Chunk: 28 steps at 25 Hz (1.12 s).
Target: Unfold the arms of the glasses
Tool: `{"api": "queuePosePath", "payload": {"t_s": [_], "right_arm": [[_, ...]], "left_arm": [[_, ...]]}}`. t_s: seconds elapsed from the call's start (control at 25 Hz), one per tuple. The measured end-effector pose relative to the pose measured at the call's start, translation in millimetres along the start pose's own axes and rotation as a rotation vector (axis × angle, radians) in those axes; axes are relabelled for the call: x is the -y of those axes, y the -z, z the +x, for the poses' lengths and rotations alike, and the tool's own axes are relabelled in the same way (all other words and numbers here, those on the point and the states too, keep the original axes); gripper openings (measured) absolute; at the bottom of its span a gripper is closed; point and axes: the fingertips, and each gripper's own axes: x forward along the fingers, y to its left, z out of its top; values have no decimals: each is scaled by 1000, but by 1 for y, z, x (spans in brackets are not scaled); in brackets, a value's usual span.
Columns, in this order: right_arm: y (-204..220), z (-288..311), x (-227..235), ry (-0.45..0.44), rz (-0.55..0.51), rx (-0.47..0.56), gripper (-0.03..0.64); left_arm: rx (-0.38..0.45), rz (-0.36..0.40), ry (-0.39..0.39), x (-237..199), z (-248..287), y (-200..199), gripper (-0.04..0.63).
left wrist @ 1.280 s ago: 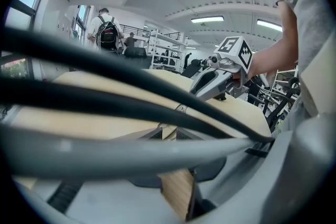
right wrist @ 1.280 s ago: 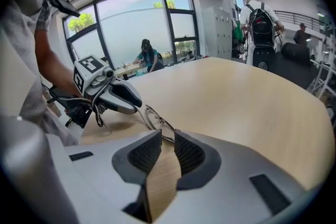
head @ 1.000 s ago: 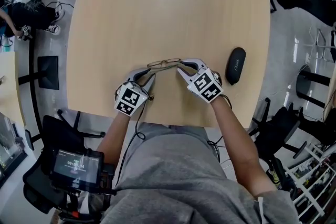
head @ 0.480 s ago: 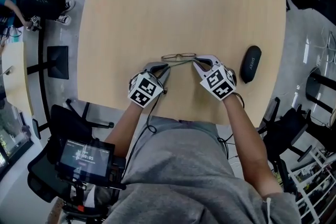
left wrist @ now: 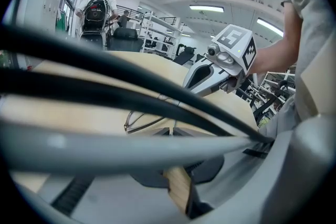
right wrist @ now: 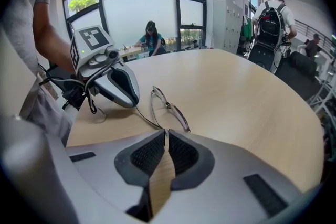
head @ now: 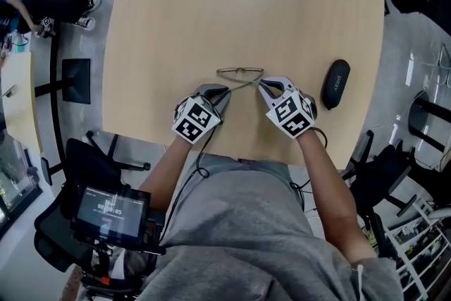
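Both forearms reach over the desk [head: 246,3], wrists angled inward. The left gripper [head: 225,89] pinches one arm of the glasses [head: 239,72] (by its tip). The right gripper [head: 261,83] is clamped at the frame's hinge corner.

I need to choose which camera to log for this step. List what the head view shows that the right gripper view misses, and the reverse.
Head view only: the black oblong glasses case right of the right gripper on the light wooden table, and a small lit screen beside the person. Right gripper view only: its own jaws closed on an arm of the thin wire-framed glasses, tall windows and a person with a backpack. Both: the glasses, the table and the left gripper.
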Motion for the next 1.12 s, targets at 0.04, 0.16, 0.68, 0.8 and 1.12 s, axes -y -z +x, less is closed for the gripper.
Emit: {"api": "queuePosePath", "payload": {"t_s": [0.04,0.16,0.68,0.8,1.12], "right_arm": [[0,0,-3,-2,1,-1,28],[0,0,-10,-11,0,-2,26],[-1,10,-52,-84,-25,-17,26],[0,14,-61,-103,-36,-21,26],[-1,20,-76,-119,-42,-35,26]], "left_arm": [[-3,-2,4,2,-1,0,25],[-9,-4,16,7,1,-1,23],[20,-133,58,25,13,11,23],[45,-184,65,27,14,10,23],[102,-239,106,40,8,5,25]]}}
